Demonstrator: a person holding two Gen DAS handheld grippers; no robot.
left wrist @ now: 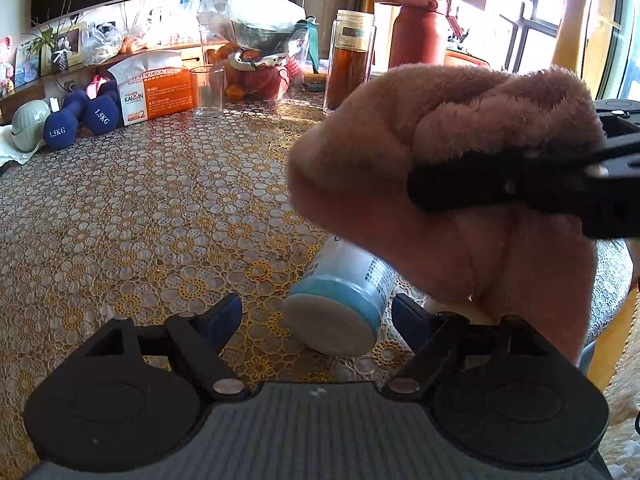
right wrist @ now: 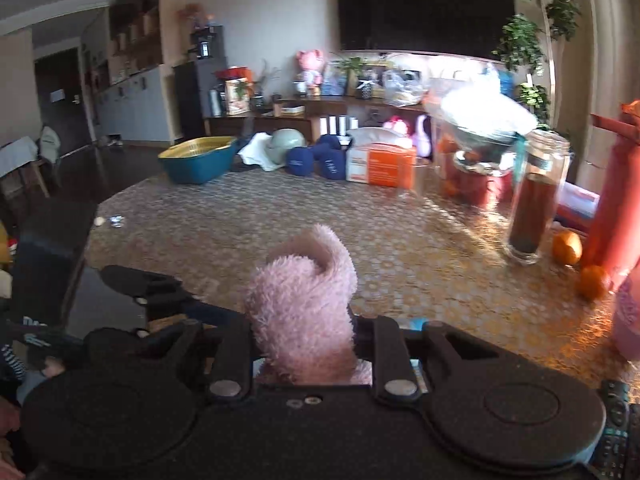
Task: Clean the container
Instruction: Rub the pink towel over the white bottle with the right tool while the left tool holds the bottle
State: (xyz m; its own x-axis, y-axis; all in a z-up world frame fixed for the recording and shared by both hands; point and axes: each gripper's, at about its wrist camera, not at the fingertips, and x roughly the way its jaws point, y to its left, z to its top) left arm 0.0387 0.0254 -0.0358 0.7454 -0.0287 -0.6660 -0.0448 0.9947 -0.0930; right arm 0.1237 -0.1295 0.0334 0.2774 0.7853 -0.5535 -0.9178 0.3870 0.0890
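A white container [left wrist: 344,280] with a light-blue band lies on its side on the lace-patterned table [left wrist: 140,220], its flat white end toward the camera. My left gripper [left wrist: 316,312] is open, one finger on each side of that end and neither touching it. My right gripper [left wrist: 480,160] reaches in from the right, shut on a fluffy pink cloth [left wrist: 400,152] that hangs just above the container and hides its far end. In the right wrist view the pink cloth [right wrist: 304,300] bulges up between my right gripper's [right wrist: 304,344] shut fingers, with my left gripper [right wrist: 152,292] at lower left.
At the back of the table stand an empty glass [left wrist: 207,92], a tall jar of dark liquid [left wrist: 350,64], a red flask [left wrist: 420,28], an orange box [left wrist: 156,92], blue dumbbells [left wrist: 80,120] and a covered fruit bowl [left wrist: 260,28]. Two oranges [right wrist: 567,246] lie beside the jar. A teal basin [right wrist: 200,160] sits far left.
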